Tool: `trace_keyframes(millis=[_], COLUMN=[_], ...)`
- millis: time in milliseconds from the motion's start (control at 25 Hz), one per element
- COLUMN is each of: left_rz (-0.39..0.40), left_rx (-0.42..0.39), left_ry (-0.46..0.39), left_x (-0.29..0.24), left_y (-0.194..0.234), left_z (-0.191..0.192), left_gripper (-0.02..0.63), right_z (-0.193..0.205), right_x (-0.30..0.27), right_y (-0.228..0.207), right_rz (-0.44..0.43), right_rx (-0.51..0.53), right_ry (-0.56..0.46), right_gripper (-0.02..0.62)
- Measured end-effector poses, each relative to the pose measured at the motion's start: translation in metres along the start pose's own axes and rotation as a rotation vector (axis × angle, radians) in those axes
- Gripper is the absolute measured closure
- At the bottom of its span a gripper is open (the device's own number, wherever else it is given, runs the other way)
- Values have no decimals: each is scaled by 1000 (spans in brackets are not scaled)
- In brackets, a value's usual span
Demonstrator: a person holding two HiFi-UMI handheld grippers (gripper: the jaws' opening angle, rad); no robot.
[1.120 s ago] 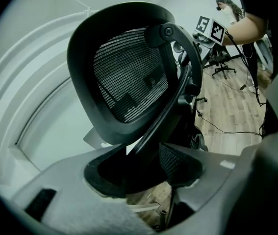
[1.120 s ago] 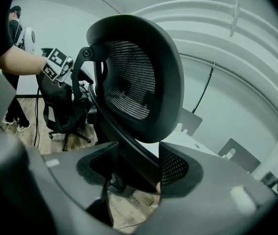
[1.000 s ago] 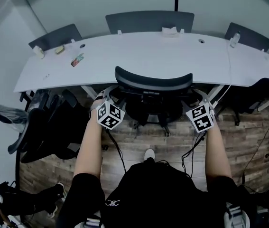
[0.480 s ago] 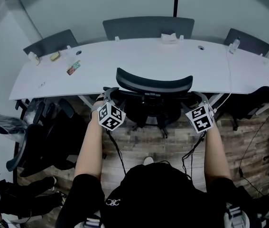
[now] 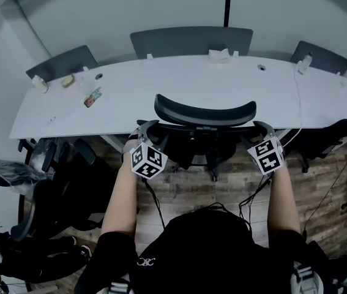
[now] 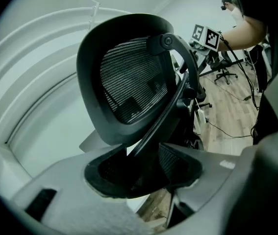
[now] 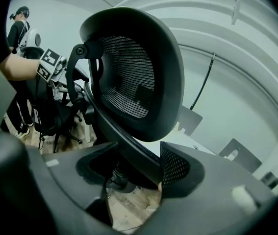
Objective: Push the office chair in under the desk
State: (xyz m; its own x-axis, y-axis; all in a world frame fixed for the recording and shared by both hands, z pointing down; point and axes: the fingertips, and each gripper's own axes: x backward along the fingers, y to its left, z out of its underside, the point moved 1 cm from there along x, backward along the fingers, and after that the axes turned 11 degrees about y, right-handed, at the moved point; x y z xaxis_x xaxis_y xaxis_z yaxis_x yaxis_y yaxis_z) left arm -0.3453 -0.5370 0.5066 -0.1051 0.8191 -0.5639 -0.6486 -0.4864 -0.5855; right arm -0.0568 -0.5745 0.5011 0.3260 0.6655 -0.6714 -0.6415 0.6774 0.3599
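Observation:
A black mesh office chair [image 5: 205,113] stands at the front edge of the long white desk [image 5: 161,87], its backrest top overlapping the desk edge and its seat hidden below. My left gripper [image 5: 144,130] is shut on the left side of the chair's back frame; in the left gripper view the jaws [image 6: 143,173] close round the dark frame bar [image 6: 151,136] under the mesh backrest [image 6: 129,77]. The right gripper [image 5: 261,128] is shut on the right side, its jaws [image 7: 129,173] round the bar [image 7: 124,146].
Three grey chairs [image 5: 190,40] stand across the desk. Another black chair [image 5: 57,176] crowds the left. Small items [image 5: 92,97], a tissue box [image 5: 220,55] and a bottle [image 5: 303,63] lie on the desk. Cables [image 5: 253,195] trail over the wooden floor.
Both grippers have moved forward with the chair, and its backrest now reaches further over the desk's front edge. The grip has stayed the same.

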Motion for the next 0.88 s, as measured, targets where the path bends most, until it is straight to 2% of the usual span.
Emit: trace_keyframes(millis=[480, 600, 680, 760, 840, 880], left_rz=[-40, -86, -117, -108, -59, -34], left_rx=[84, 106, 186, 333, 494, 571], left_ry=[21, 36, 11, -37, -59, -70], left_x=[-3, 0, 8, 20, 32, 38], left_y=[-4, -5, -7, -11, -17, -20], left_z=[-12, -11, -15, -22, -26, -27], left_gripper=[393, 390, 402, 433, 525, 555], right_z=[1, 2, 4, 4, -4, -10], right_x=[-4, -2, 2, 12, 30, 39], right_y=[-17, -17, -21, -24, -23, -21], right_rz=[7, 25, 57, 101, 129, 132], right_rx=[28, 33, 27, 8, -43, -76], right_ry=[-59, -73, -100, -144, -227, -272], right_gripper=[322, 318, 310, 324, 461, 506])
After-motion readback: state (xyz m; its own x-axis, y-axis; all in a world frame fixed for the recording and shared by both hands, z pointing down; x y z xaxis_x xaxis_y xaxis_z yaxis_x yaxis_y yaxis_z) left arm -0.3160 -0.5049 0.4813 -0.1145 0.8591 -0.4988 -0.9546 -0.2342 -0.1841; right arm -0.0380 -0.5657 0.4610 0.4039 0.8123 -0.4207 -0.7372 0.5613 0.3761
